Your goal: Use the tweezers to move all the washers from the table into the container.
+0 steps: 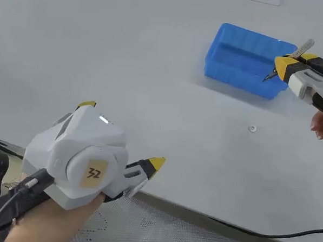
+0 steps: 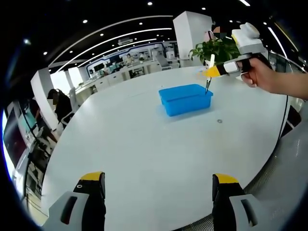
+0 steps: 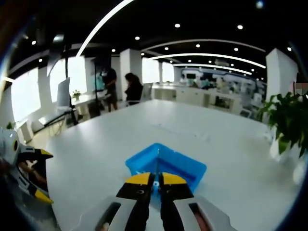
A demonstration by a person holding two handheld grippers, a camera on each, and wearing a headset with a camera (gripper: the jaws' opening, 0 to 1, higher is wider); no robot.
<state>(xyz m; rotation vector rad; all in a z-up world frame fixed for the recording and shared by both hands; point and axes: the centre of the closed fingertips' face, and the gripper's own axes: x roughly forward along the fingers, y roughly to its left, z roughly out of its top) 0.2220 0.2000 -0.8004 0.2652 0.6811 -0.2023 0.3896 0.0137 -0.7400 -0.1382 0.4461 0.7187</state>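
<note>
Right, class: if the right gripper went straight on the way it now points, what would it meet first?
Probably the blue container: the tweezers held in the right gripper point into it.

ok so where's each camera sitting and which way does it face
Head view: on the headset, looking down at the table; left gripper, right gripper and a hand show.
Left gripper view: behind its open jaws, facing the container and the right gripper with tweezers.
Right gripper view: behind its shut jaws, tweezers pointing toward the container.
All three share the container.
</note>
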